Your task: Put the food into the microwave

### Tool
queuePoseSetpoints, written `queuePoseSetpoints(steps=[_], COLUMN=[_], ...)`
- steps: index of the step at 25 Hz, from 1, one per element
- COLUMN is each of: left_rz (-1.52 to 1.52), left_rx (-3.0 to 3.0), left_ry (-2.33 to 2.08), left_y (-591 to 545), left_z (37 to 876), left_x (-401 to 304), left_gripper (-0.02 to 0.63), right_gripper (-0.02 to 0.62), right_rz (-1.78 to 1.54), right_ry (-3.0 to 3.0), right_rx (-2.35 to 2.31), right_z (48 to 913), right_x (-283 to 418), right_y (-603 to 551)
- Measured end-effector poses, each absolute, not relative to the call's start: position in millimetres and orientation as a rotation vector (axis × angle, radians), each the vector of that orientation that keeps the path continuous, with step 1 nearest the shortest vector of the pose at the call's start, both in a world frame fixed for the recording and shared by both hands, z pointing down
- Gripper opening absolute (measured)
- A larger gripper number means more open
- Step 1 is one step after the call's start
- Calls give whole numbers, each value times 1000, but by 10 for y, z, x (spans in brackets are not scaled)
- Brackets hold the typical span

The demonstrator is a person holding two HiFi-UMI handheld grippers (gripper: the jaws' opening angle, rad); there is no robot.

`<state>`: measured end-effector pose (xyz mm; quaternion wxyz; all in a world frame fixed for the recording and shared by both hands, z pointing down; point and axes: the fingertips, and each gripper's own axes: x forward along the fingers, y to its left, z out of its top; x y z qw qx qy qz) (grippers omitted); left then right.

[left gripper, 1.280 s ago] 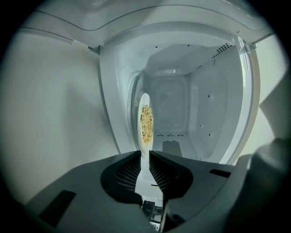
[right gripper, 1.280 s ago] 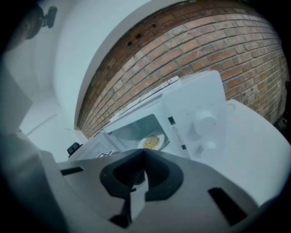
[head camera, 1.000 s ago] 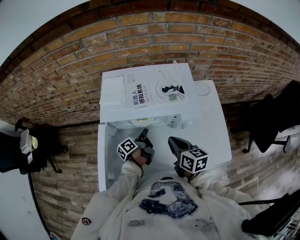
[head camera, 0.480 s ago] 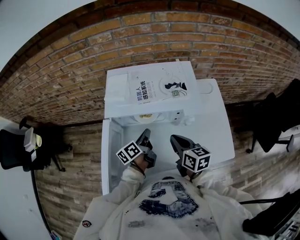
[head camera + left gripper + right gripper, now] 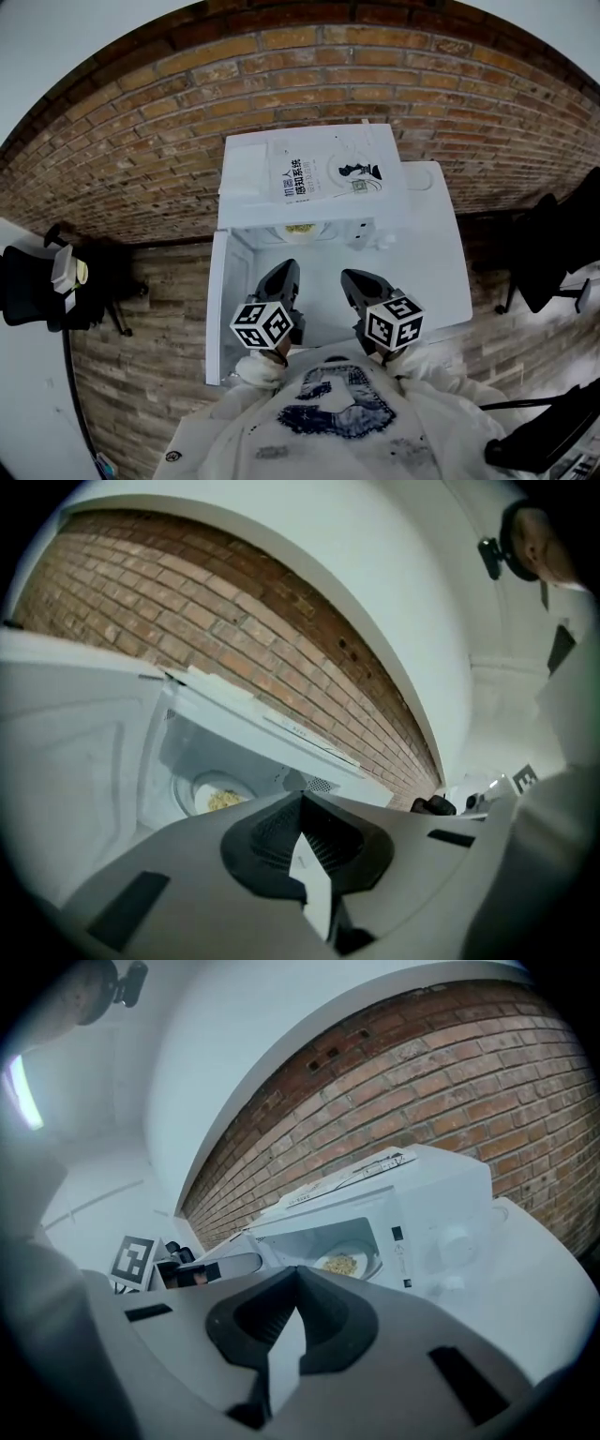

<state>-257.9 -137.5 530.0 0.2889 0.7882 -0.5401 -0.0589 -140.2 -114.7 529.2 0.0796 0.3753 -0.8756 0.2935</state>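
A white microwave (image 5: 246,176) stands on a white table (image 5: 427,272) with its door (image 5: 217,309) swung open to the left. Inside it sits a white plate with yellowish food (image 5: 298,229), also visible in the left gripper view as the plate (image 5: 217,799) and in the right gripper view as the plate (image 5: 342,1263). My left gripper (image 5: 281,274) and right gripper (image 5: 359,279) hover side by side in front of the opening, close to my chest. Both are shut and hold nothing. Neither touches the microwave or the plate.
A printed booklet (image 5: 323,172) lies on top of the microwave. A brick wall (image 5: 141,122) runs behind the table. Black chairs stand at the left (image 5: 42,291) and the right (image 5: 553,244). The microwave's control panel (image 5: 441,1232) faces the right gripper.
My left gripper has drawn back from the microwave opening toward my body and turned. The right gripper barely moved. The head view has shifted slightly.
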Motion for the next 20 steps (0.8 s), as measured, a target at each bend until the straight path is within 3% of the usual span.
queuePoseSetpoints(steps=[20], left_rz=[85], left_rx=[2280], left_ry=[-1664], left_y=[-1093], left_z=[4888], left_x=[-2597], left_gripper=[8], right_gripper=[12], right_rz=[734], right_ry=[-2683], right_rx=[1070], right_z=[5036], right_x=[-1530], right_y=[-1099])
